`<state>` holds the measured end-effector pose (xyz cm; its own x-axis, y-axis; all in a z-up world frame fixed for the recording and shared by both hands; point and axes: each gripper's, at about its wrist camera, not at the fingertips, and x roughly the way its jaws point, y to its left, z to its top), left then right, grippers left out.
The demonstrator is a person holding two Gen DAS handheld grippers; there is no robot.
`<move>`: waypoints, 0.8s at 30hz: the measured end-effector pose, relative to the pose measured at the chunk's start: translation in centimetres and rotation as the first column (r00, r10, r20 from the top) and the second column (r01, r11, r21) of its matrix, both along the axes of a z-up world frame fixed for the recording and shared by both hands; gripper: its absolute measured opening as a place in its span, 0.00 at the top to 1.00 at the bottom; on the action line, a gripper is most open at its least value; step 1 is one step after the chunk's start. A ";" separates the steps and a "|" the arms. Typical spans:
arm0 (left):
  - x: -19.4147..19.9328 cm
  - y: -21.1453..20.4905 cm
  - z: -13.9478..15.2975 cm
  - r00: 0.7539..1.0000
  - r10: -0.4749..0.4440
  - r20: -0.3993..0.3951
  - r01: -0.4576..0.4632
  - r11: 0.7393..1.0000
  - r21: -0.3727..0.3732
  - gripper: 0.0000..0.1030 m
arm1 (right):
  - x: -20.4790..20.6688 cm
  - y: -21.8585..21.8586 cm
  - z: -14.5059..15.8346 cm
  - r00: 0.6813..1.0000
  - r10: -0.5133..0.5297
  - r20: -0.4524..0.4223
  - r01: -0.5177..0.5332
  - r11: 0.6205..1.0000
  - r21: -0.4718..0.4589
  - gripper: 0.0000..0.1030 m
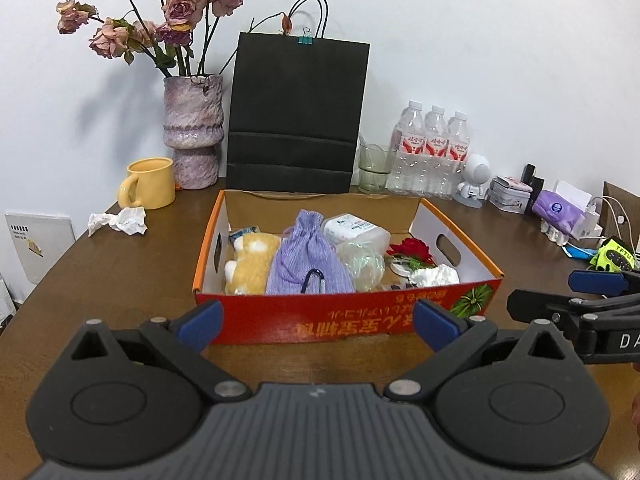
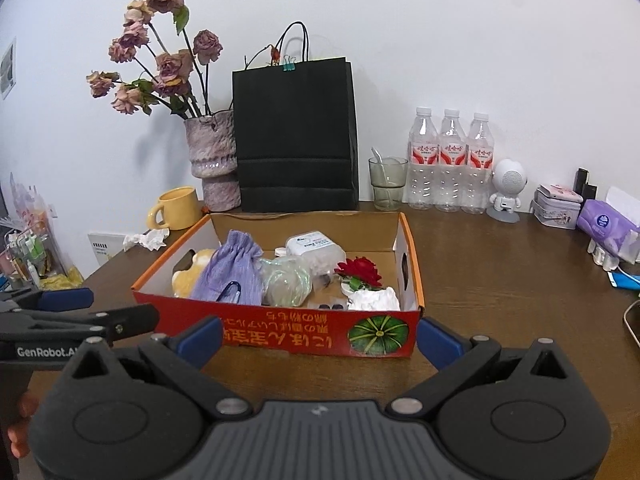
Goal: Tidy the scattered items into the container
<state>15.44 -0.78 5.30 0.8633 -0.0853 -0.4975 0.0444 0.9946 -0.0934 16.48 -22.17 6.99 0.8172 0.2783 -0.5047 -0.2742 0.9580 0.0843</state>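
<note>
An open red-and-orange cardboard box (image 1: 344, 322) (image 2: 280, 336) sits mid-table. In it lie a yellow plush toy (image 1: 250, 262), a purple drawstring pouch (image 1: 306, 258) (image 2: 232, 270), a clear plastic wrap ball (image 1: 360, 260), a white container (image 1: 354, 229), a red rose (image 1: 412, 250) (image 2: 359, 272) and a white crumpled tissue (image 1: 434, 275) (image 2: 374, 299). My left gripper (image 1: 318, 326) is open and empty just in front of the box. My right gripper (image 2: 318, 338) is open and empty at the box's front right corner. Each gripper shows at the edge of the other's view.
A crumpled tissue (image 1: 118, 221) (image 2: 146, 239) lies on the table by a yellow mug (image 1: 148, 184). Behind the box stand a vase of dried roses (image 1: 194, 132), a black paper bag (image 1: 296, 116), a glass (image 1: 372, 168), three water bottles (image 1: 432, 148), a white robot figure (image 1: 474, 178), tins and tissue packs (image 2: 608, 226).
</note>
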 end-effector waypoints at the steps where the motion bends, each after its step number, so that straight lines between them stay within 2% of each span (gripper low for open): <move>1: -0.1 0.0 -0.1 1.000 0.001 -0.001 -0.001 1.000 0.000 0.00 | -0.1 0.0 0.0 1.000 -0.002 0.002 0.002 1.000 0.000 0.00; 24: -0.8 0.7 -0.7 1.000 0.008 -0.018 -0.008 1.000 -0.015 0.00 | -1.0 0.6 -0.2 1.000 -0.003 -0.003 0.003 1.000 -0.009 0.00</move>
<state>14.63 -0.05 4.57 0.8550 -0.0858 -0.5114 0.0345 0.9934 -0.1090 15.45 -21.55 6.76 0.8167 0.2712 -0.5094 -0.2712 0.9595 0.0761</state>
